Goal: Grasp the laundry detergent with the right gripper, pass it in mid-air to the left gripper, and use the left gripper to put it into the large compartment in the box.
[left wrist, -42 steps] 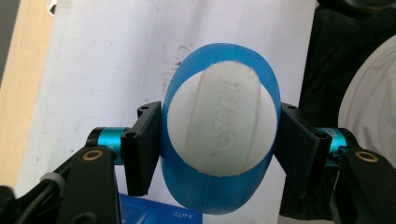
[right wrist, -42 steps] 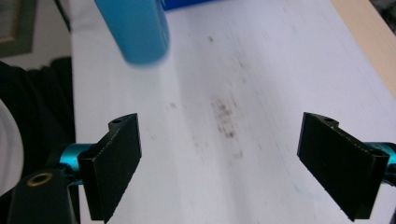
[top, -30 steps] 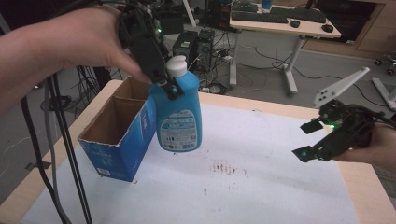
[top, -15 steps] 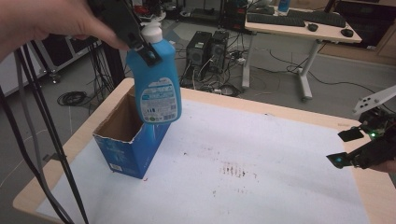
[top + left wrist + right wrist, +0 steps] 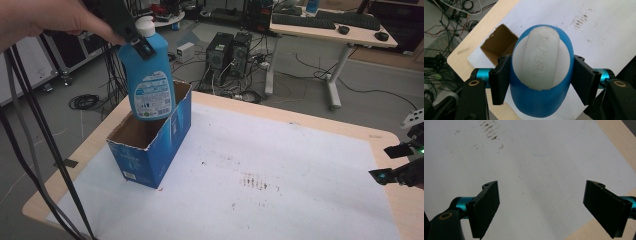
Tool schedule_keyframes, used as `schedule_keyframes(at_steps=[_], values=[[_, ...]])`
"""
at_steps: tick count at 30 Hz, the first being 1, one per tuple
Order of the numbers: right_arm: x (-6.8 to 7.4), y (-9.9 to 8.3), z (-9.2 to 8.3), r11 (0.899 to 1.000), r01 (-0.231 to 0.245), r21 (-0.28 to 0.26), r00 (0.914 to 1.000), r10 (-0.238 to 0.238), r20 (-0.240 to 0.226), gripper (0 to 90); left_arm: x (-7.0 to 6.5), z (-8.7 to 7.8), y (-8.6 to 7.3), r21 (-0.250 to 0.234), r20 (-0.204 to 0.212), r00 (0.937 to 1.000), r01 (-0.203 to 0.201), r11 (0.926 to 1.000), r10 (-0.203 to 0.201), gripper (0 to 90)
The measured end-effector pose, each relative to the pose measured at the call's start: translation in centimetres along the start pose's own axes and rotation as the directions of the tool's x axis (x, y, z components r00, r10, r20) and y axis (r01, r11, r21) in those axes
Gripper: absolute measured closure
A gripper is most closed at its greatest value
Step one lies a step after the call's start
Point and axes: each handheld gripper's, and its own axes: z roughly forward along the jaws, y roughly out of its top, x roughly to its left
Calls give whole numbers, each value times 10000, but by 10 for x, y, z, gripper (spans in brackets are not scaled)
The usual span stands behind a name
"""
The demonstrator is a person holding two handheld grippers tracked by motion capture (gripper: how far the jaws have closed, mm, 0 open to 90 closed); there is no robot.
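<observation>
A blue bottle with a white cap and a printed label hangs upright over the open blue cardboard box at the table's left. My left gripper is shut on the bottle's neck, just under the cap. From the left gripper view, the white cap sits between the two black jaws, my left gripper squeezes the blue shoulders, and the box opening lies below to the left. My right gripper hovers at the table's right edge; in its own view the right gripper stands open with nothing between its fingers.
A white sheet with brown stains covers the wooden table. Black cables trail down at the left. Behind the table stand a desk, computer towers and floor cables.
My left gripper has carried the bottle left and slightly up, from beside the box to above its opening. My right gripper has drawn back toward the table's right edge.
</observation>
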Motion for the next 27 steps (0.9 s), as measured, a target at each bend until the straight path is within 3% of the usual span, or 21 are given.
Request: schedule_keyframes(at_steps=[3,13,27], values=[[-1,-2,0,10000,-39,-5,10000,39,22,133,7,4,-8,98,-124,9994,326,9994,-325,371],[-3,-7,-2,9999,-145,-11,9998,145,123,133,14,22,-26,323,-270,9965,800,9963,-791,371],[-2,-15,-4,9996,-282,34,9994,281,195,133,14,51,-40,690,-252,9954,936,9932,-921,372]])
